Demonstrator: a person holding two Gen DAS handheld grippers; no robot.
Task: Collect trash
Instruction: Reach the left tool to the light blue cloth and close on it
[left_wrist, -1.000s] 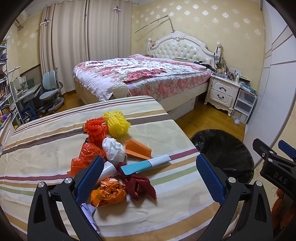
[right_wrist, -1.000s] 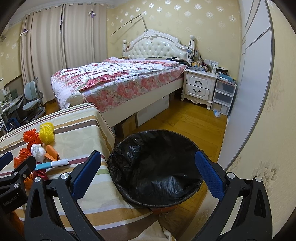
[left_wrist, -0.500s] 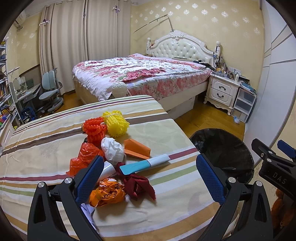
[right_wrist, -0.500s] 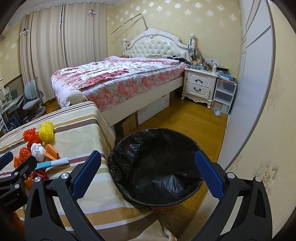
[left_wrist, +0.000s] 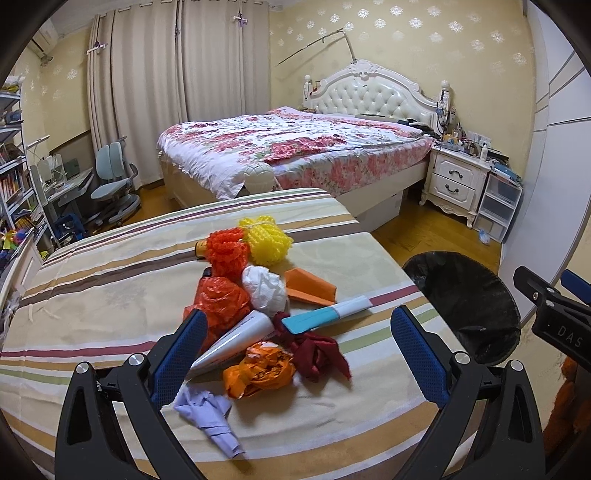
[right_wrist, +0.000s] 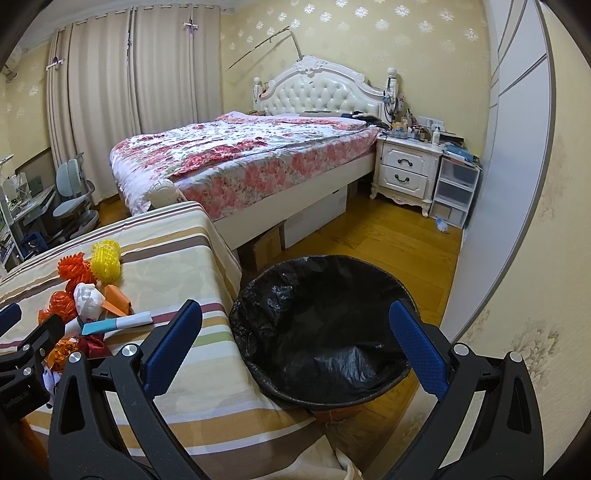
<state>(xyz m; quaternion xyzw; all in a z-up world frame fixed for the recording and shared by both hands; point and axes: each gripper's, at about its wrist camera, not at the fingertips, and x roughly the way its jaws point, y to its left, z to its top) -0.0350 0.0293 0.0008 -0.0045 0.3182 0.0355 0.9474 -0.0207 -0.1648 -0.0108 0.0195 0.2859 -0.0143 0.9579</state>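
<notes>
Your left hand-held gripper (left_wrist: 299, 350) hangs spread over the trash pile (left_wrist: 266, 314) on the bench (left_wrist: 92, 295); the crumpled orange wrapper (left_wrist: 258, 373) looks light and soft, so pinch its bulging middle.

On the striped tablecloth (left_wrist: 110, 280) beside the one black-lined trash bin (right_wrist: 321, 325) I count two spiky foam nets, one orange (left_wrist: 225, 253) and one yellow (left_wrist: 266, 240). Nearer the bin's side lie two crumpled orange plastic bags (left_wrist: 221, 299) (left_wrist: 262, 373), two tubes (left_wrist: 236, 338) (left_wrist: 325, 314), one white wad (left_wrist: 264, 290), one folded orange paper (left_wrist: 312, 290), one dark red cloth (left_wrist: 314, 354) and one lavender scrap (left_wrist: 210, 413).
</notes>
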